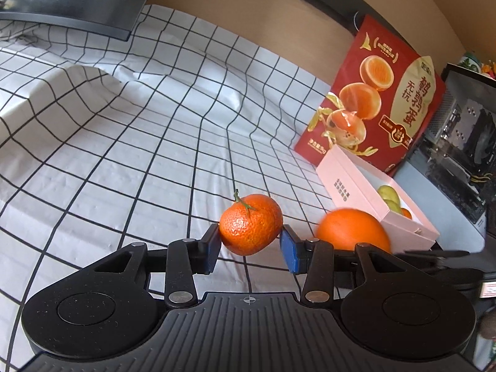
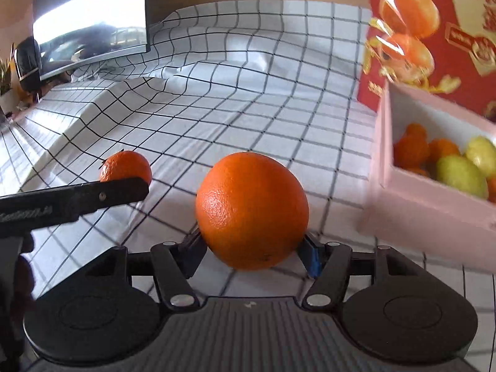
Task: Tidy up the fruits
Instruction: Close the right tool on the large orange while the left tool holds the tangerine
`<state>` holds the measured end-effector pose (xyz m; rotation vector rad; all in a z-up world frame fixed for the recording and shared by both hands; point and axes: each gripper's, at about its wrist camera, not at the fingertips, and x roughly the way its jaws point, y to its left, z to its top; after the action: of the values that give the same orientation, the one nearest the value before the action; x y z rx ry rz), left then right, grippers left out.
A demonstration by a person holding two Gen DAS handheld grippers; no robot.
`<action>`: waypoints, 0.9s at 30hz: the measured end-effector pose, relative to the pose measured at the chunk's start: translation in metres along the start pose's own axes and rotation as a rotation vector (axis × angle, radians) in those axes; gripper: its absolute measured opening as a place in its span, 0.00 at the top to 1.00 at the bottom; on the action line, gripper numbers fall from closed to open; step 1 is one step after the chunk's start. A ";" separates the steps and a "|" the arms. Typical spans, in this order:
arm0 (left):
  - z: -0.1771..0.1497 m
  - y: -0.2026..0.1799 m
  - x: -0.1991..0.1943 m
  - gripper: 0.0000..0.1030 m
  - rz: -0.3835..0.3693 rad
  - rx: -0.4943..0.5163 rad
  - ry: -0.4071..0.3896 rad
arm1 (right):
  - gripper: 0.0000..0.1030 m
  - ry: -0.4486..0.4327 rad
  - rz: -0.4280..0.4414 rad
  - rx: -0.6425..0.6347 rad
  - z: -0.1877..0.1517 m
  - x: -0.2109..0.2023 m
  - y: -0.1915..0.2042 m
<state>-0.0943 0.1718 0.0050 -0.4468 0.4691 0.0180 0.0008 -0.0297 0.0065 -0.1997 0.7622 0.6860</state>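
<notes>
Black claws, apparently blue pads

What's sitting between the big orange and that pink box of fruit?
Nothing: in the right wrist view only bare checked cloth separates the large orange from the pink box.

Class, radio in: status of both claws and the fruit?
Left claw shut on small stemmed mandarin. Right claw shut on big orange. Pink box ahead, path clear.

Bright daylight, soft shadows under jaws. Glare on monitor far beyond right jaws. Pink box, red carton motion-blurred right of jaws. Grid cloth bowed by fisheye.
</notes>
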 end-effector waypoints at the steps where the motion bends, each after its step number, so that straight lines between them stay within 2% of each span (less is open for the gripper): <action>1: 0.000 0.000 0.000 0.55 0.000 0.001 0.000 | 0.39 0.007 0.005 0.014 -0.003 -0.005 -0.004; 8: -0.002 -0.012 0.002 0.55 -0.008 0.041 0.005 | 0.39 -0.011 -0.042 0.052 -0.036 -0.054 -0.038; 14: -0.014 -0.052 0.016 0.55 -0.102 0.112 0.065 | 0.39 -0.045 -0.100 0.077 -0.053 -0.083 -0.067; 19: -0.025 -0.087 0.029 0.55 -0.148 0.189 0.098 | 0.27 -0.094 -0.197 0.008 -0.058 -0.084 -0.061; 21: -0.027 -0.093 0.032 0.55 -0.148 0.204 0.105 | 0.20 -0.084 -0.194 0.026 -0.059 -0.079 -0.063; 24: -0.027 -0.094 0.033 0.55 -0.134 0.208 0.109 | 0.19 -0.044 -0.163 0.093 -0.063 -0.067 -0.075; 27: -0.027 -0.091 0.034 0.55 -0.128 0.194 0.116 | 0.18 -0.067 -0.170 0.133 -0.068 -0.064 -0.082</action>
<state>-0.0645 0.0756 0.0057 -0.2874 0.5500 -0.1769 -0.0185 -0.1521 -0.0036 -0.1183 0.7148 0.4769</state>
